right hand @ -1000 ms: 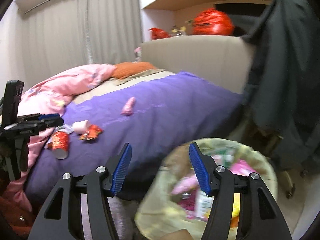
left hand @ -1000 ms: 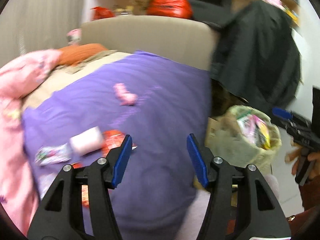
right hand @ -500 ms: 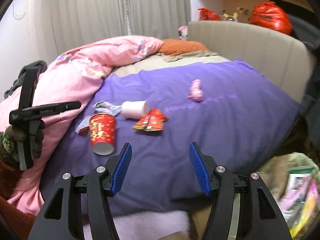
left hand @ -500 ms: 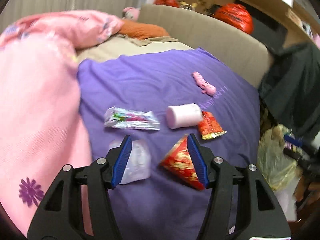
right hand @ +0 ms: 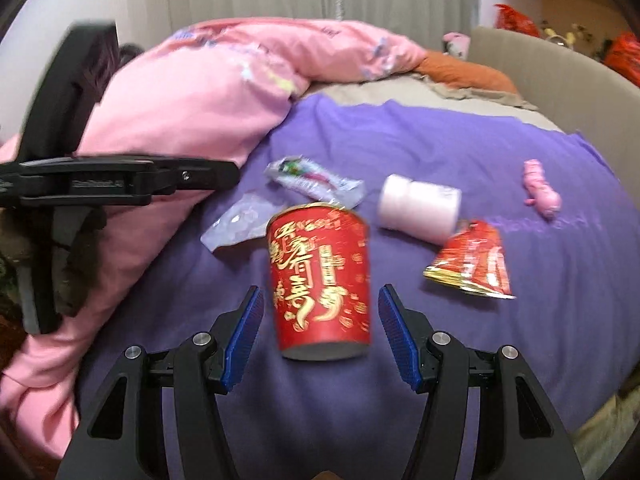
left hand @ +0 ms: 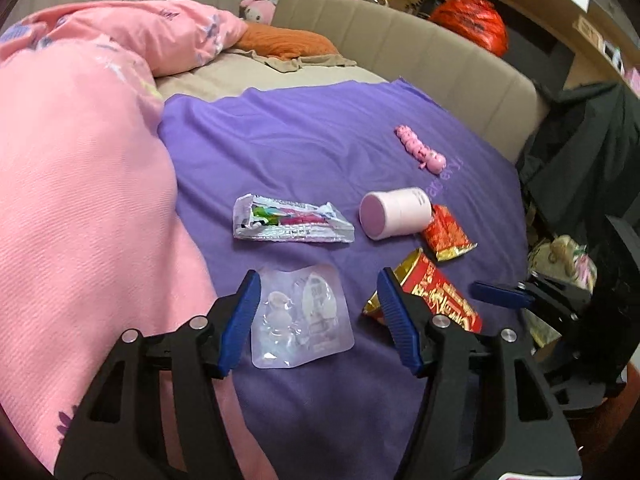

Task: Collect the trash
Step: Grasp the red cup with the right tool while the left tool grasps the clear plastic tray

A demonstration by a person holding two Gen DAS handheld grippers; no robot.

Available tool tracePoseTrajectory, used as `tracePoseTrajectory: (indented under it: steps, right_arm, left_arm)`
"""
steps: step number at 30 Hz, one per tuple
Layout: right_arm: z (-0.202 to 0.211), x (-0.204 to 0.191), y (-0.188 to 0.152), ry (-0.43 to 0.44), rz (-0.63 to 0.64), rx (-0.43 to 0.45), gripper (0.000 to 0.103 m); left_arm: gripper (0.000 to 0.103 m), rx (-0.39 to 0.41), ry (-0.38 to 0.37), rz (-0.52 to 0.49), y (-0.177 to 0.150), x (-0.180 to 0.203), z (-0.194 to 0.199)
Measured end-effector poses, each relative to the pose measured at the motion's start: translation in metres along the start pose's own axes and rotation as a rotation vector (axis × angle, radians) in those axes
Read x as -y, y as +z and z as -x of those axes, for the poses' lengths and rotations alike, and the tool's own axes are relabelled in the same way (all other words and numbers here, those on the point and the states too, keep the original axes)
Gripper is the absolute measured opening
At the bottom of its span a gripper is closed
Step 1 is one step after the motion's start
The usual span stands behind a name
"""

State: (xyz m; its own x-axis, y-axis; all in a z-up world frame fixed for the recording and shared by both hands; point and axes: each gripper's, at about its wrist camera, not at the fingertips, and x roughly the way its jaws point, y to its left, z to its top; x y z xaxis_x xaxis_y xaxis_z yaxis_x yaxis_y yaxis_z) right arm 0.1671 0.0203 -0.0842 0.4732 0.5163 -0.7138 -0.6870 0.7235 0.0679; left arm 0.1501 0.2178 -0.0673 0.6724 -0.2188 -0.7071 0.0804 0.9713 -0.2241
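Note:
Trash lies on a purple blanket (left hand: 304, 148). A clear plastic blister pack (left hand: 302, 316) lies between the fingers of my open left gripper (left hand: 318, 322). A red paper cup (right hand: 320, 280) lies on its side just ahead of my open right gripper (right hand: 320, 336), its base towards me; it also shows in the left wrist view (left hand: 436, 294). Beyond are a silver wrapper (left hand: 288, 220), a pink cup (left hand: 394, 212), a red snack packet (left hand: 448, 234) and a small pink wrapper (left hand: 420, 148). Both grippers are empty.
A pink duvet (left hand: 80, 152) is heaped along the left of the bed. A beige headboard (left hand: 400, 48) runs behind. A trash bag (left hand: 564, 256) stands off the bed's right edge, beside dark clothing (left hand: 580, 140). The left gripper shows in the right wrist view (right hand: 120, 178).
Both grippers swung from the trash bag to the bed and came down close to the trash. The left now straddles the blister pack; the right has closed in on the red cup.

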Motion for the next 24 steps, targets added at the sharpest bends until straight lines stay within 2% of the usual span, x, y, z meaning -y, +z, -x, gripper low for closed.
tracePoseTrajectory:
  steps: [1,4,10,14,20,22,23,24]
  right_arm:
    - [-0.004,0.000,-0.001,0.011,0.002,-0.004,0.047]
    - [0.001,0.007,-0.004,0.024,-0.027,0.011,0.046]
    - [0.030,0.041,-0.019,-0.078,-0.136,0.068,0.046]
    - [0.048,0.058,-0.031,-0.117,-0.207,0.115,0.046]
    - [0.058,0.068,-0.048,-0.109,-0.254,0.135,0.046]
    - [0.058,0.068,-0.050,-0.114,-0.249,0.133,0.046]
    - [0.059,0.068,-0.051,-0.113,-0.251,0.134,0.046]
    - [0.060,0.069,-0.051,-0.110,-0.256,0.138,0.046]
  left_arm:
    - [0.058,-0.008,0.008,-0.009,0.000,0.001,-0.003]
    - [0.058,-0.023,0.029,-0.022,-0.002,0.003,-0.009]
    - [0.058,-0.050,0.068,-0.037,-0.006,0.006,-0.019]
    - [0.059,-0.092,0.149,-0.007,-0.010,-0.001,-0.033]
    - [0.059,-0.148,0.232,0.031,-0.014,-0.007,-0.057]
    - [0.061,-0.148,0.213,0.038,-0.015,-0.005,-0.061]
    - [0.061,-0.149,0.185,0.044,-0.015,-0.003,-0.061]
    - [0.062,-0.148,0.127,0.052,-0.016,-0.001,-0.060]
